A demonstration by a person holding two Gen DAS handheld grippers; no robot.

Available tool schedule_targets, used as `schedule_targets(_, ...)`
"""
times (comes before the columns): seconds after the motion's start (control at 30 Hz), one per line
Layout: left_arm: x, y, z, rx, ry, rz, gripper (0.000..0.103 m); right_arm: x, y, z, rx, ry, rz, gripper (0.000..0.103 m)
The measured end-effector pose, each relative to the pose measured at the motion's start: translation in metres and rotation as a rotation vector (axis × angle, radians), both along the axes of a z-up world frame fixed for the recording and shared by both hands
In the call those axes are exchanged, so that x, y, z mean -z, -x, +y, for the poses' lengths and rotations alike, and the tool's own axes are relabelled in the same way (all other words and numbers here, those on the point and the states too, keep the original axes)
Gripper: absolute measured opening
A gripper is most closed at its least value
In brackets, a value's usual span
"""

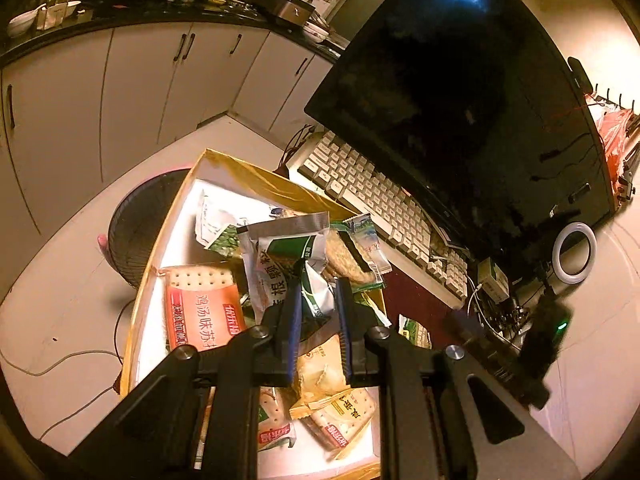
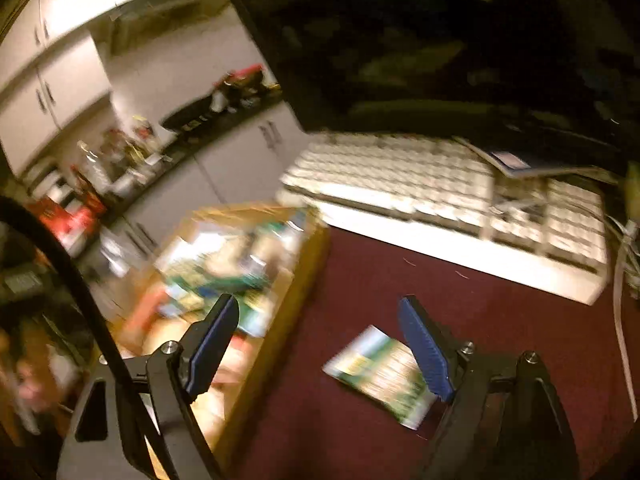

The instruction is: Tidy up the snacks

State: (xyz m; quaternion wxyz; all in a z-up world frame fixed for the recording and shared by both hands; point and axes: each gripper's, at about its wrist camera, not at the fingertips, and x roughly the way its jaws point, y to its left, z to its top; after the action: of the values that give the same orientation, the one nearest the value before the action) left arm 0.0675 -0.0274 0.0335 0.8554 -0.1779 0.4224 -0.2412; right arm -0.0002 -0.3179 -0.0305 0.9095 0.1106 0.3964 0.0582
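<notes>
A gold cardboard box [image 1: 256,174] with a white inside holds several snack packs, among them an orange cracker pack [image 1: 202,316] and yellow cracker packs [image 1: 340,416]. My left gripper [image 1: 320,280] hangs over the box, shut on a crumpled green-and-white snack packet [image 1: 316,296] pinched between its blue pads. In the blurred right wrist view the box [image 2: 280,320] stands at the left. A flat green snack packet [image 2: 380,376] lies on the maroon mat [image 2: 500,320] beside it. My right gripper [image 2: 318,304] stands open above the mat, with nothing between its fingers.
A white keyboard [image 1: 372,196] and a big dark monitor [image 1: 460,100] stand just behind the box and mat. A ring light [image 1: 574,254], a small box and tangled cables crowd the right. A round black fan [image 1: 140,236] sits on the floor left of the box.
</notes>
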Motion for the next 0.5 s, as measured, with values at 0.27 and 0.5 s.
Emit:
schedule_targets(0.27, 0.0, 0.002, -0.013, 0.021, -0.018, 0.0, 0.018, 0.041, -0.017, -0.003, -0.144, 0.005, 0.139, 0.083)
schedule_targets(0.5, 0.001, -0.001, -0.012, 0.003, -0.025, 0.009, 0.018, 0.043, -0.008, 0.009, -0.109, 0.056, 0.134, 0.063)
